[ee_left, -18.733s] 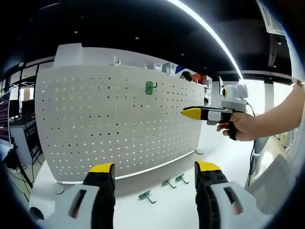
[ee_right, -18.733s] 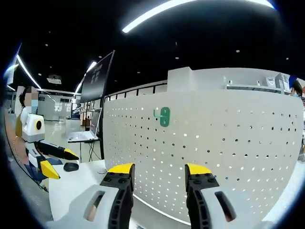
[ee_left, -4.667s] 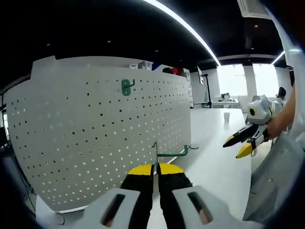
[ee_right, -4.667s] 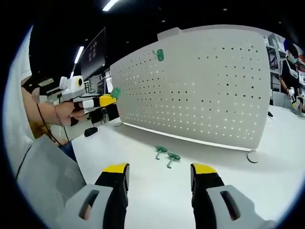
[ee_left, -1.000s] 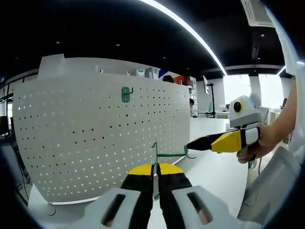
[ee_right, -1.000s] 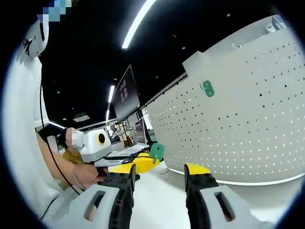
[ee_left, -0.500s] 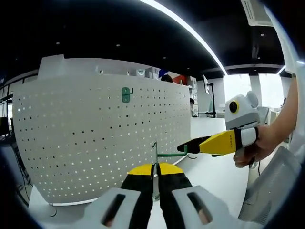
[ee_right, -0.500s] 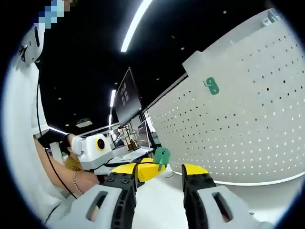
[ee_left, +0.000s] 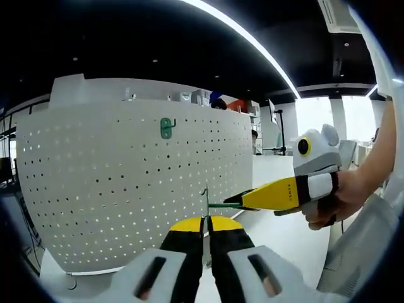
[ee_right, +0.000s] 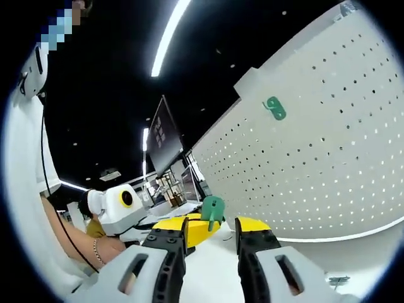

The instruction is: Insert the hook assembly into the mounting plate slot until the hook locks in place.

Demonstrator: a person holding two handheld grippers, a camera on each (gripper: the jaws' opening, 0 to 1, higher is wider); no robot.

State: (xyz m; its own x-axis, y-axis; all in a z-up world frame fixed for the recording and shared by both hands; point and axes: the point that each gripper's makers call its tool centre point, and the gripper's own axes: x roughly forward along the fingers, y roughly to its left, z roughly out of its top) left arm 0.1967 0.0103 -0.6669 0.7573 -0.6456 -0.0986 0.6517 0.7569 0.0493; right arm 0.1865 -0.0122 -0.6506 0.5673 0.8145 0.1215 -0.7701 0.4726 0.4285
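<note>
Green hook assembly [ee_left: 218,204]: pinched between the pressed-together fingers of the left gripper [ee_left: 206,222], its flat plate standing upright above the yellow fingertips and its slim arm reaching sideways toward the right gripper [ee_left: 235,201]. In the left gripper view the right gripper came in from the right, held in a hand [ee_left: 331,201], with its yellow fingers tapering to dark tips that met the free end of the hook's arm; whether they gripped it could not be told. In the right gripper view the same hook assembly [ee_right: 213,209] stood just above and between the right gripper's [ee_right: 211,225] own fingers, which were set a little apart, with the left gripper [ee_right: 192,230] behind it. White perforated mounting plate [ee_left: 136,183]: upright on the white counter [ee_left: 284,230], curved by the lens, well behind the held hook. Second green hook [ee_left: 166,127]: already seated high on the plate. The same hook [ee_right: 274,108] showed in the right gripper view. One more small green hook [ee_right: 335,280] lay on the counter near the plate's foot.
</note>
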